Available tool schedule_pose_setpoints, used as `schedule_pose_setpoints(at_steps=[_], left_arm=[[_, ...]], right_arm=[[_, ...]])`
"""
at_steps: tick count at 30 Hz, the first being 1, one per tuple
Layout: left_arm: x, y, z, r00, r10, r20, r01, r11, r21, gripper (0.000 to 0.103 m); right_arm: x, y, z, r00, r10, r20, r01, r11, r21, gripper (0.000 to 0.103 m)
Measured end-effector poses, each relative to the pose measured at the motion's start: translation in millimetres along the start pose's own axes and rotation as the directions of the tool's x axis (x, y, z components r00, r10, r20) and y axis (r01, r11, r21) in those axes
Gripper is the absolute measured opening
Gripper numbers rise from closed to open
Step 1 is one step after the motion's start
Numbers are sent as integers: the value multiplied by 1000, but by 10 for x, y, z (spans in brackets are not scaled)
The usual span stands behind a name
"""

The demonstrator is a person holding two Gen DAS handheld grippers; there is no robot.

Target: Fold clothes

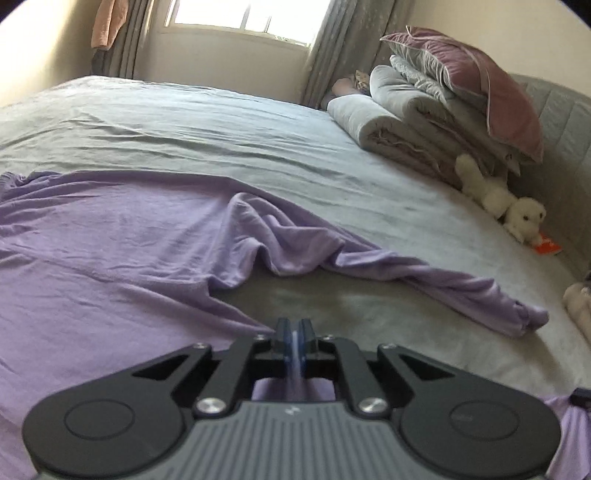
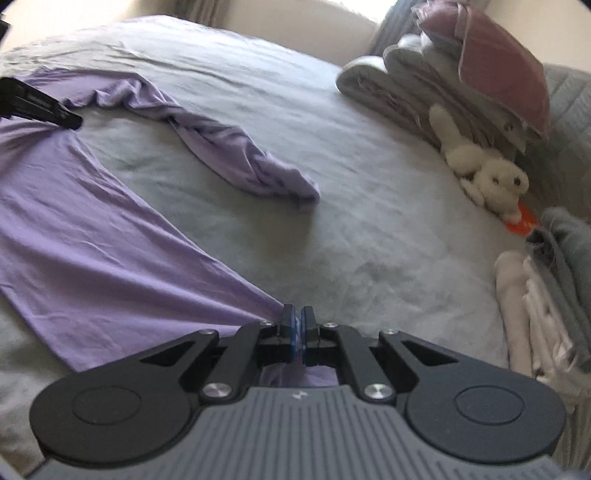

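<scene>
A lilac long-sleeved garment [image 1: 110, 240] lies spread on the grey bed sheet [image 1: 258, 129], with one twisted sleeve [image 1: 443, 280] trailing off to the right. My left gripper [image 1: 294, 326] has its blue pads close together with a thin fold of the lilac cloth between them. In the right wrist view the garment [image 2: 92, 258] stretches taut between the two grippers. There my right gripper [image 2: 297, 315] is shut on its near corner, and the left gripper [image 2: 70, 120] pinches the edge at the far left. The sleeve [image 2: 229, 155] lies loose in the middle of the bed.
Folded quilts topped by a mauve pillow [image 1: 424, 110] are stacked at the headboard, with a white plush toy [image 2: 487, 177] in front. A pile of folded clothes [image 2: 546, 295] sits at the right edge. A window [image 1: 240, 18] and curtains are behind the bed.
</scene>
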State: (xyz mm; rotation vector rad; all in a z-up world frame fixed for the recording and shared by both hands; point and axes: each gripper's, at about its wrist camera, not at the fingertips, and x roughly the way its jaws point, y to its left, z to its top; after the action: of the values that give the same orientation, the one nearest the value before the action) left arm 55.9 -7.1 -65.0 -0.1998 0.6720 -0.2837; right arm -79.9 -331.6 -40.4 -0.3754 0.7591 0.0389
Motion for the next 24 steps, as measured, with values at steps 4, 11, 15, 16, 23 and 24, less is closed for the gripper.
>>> schedule_pose_setpoints(at_steps=[4, 11, 15, 16, 23, 24], left_arm=[[-130, -33, 21, 1000, -29, 12, 29, 1000, 0, 46], [-471, -399, -103, 980, -198, 13, 195, 971, 137, 59], [-531, -688, -290, 956, -291, -47, 294, 934, 205, 59], [-530, -755, -344, 950, -305, -66, 312, 924, 221, 59], [-448, -1138, -627, 908, -381, -174, 416, 865, 280, 59], [-439, -1183, -655, 903, -387, -187, 427, 857, 289, 59]], right_arm=[[-80, -161, 15, 1000, 15, 5, -15, 996, 91, 13], [-286, -799, -154, 998, 53, 28, -60, 921, 384, 33], [-319, -1038, -346, 989, 148, 30, -142, 853, 503, 33], [-330, -1053, -380, 985, 168, 33, -161, 842, 514, 33], [-308, -838, -408, 958, 287, 6, -260, 859, 440, 20], [-296, -776, -392, 957, 291, -3, -264, 871, 415, 5]])
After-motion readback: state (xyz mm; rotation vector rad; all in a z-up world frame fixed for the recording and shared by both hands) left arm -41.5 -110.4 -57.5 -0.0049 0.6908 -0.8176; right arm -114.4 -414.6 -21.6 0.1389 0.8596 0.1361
